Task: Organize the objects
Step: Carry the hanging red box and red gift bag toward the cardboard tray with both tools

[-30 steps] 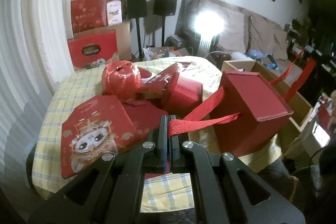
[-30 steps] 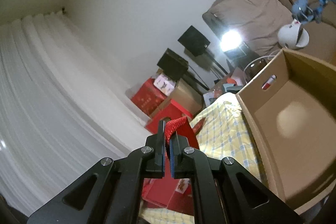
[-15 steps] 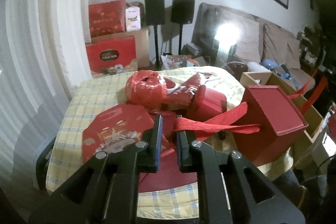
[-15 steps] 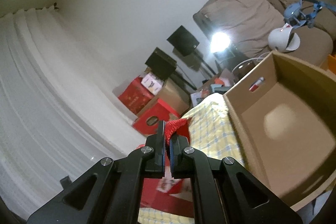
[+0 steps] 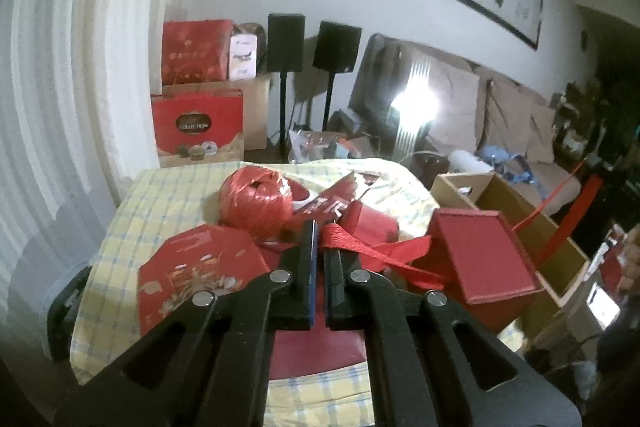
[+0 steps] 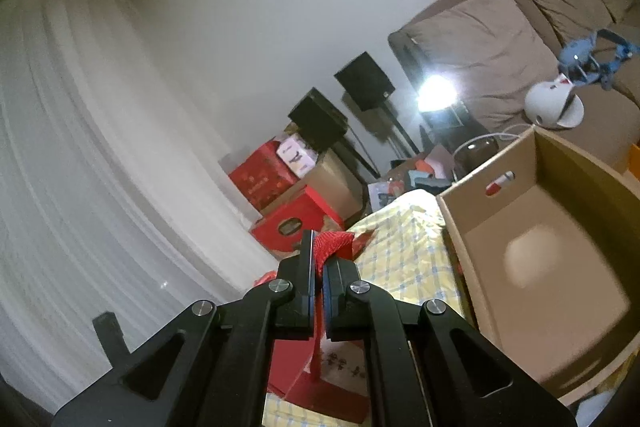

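Red gift box (image 5: 484, 259): hangs tilted at centre right of the left view, slung by a ribbon handle (image 5: 360, 247) running to the left gripper (image 5: 319, 233). Half a second back, shows those jaws parted with the ribbon lying loose on one finger; now, after just closing, pinches the bunched ribbon again near the very tips. Looks like a re-grip, higher on the strap, with the whole view lifted a little against a second ago. Right gripper (image 6: 318, 247): clamps narrow on the other ribbon loop (image 6: 336, 241) as before, strap dropping away below the jaws towards the red box at bottom centre. Judged from this: carries the box on both handles, off the check tablecloth (image 5: 160, 195), with the load ready to swing rightward; a tip-only hold may slip.

Cardboard box (image 6: 496, 163): stands open at the right of the right view, just beside the table edge; holds nothing visible, only a bare floor with a pale light patch. Probably the destination.

Left on the cloth: a ball of red twine (image 5: 256, 203) and an octagonal red box (image 5: 200, 267), nearer the lower left.
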{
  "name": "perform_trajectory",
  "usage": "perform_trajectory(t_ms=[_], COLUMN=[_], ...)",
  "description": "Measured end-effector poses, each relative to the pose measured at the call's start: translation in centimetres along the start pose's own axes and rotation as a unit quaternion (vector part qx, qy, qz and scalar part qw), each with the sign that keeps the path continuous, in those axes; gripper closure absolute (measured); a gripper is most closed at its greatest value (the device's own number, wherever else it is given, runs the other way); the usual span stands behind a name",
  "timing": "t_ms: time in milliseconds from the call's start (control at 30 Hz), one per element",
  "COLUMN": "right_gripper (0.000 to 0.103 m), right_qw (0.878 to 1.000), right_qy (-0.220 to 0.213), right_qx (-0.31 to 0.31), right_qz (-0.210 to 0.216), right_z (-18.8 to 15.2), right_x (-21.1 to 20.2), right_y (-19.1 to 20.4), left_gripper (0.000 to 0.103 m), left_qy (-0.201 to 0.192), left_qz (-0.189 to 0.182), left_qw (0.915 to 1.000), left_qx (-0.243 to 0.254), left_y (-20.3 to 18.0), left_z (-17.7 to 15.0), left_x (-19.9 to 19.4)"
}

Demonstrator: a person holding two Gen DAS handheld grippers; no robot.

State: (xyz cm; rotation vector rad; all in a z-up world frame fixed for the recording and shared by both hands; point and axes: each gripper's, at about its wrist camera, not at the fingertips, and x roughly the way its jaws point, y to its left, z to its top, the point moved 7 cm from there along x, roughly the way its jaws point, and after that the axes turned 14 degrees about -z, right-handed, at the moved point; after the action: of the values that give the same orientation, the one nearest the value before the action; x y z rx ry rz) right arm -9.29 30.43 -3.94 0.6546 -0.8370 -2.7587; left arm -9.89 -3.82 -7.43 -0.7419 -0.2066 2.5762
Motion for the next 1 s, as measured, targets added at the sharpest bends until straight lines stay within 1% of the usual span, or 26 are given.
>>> perform_trajectory(t_ms=[200, 400, 533, 700, 767, 900, 1000], right_gripper=[0.100, 0.100, 0.100, 0.100, 0.100, 0.100, 0.100], right_qw=[0.999, 0.994, 0.989, 0.985, 0.985, 0.981, 0.979], right_qy=[-0.006, -0.013, -0.019, -0.024, -0.026, -0.031, -0.032], right_qx=[-0.048, -0.106, -0.134, -0.158, -0.159, -0.176, -0.183], right_qz=[-0.013, -0.039, -0.056, -0.068, -0.065, -0.078, -0.086], right_z=[-0.3, -1.3, -1.6, -1.7, -1.9, -2.6, -2.6], right_x=[0.1, 0.2, 0.2, 0.1, 0.0, 0.0, -0.1], right_y=[2.2, 4.4, 5.2, 6.1, 6.3, 6.8, 6.9], left_gripper=[0.101, 0.101, 0.101, 0.101, 0.101, 0.101, 0.101], left_qy=[-0.001, 0.010, 0.012, 0.003, -0.002, -0.001, -0.001], left_qz=[-0.002, 0.020, 0.025, 0.030, 0.034, 0.030, 0.031], left_qw=[1.0000, 0.9995, 0.9992, 0.9995, 0.9994, 0.9995, 0.9995], left_qx=[0.005, 0.021, 0.028, 0.008, 0.002, -0.001, 0.012], left_y=[-0.7, -1.4, -2.0, -1.8, -1.4, -1.4, -1.9], left_z=[1.1, 1.4, 1.6, 2.5, 2.7, 2.9, 3.3], left_x=[-0.6, -0.7, -0.9, -1.3, -1.4, -1.4, -1.6])
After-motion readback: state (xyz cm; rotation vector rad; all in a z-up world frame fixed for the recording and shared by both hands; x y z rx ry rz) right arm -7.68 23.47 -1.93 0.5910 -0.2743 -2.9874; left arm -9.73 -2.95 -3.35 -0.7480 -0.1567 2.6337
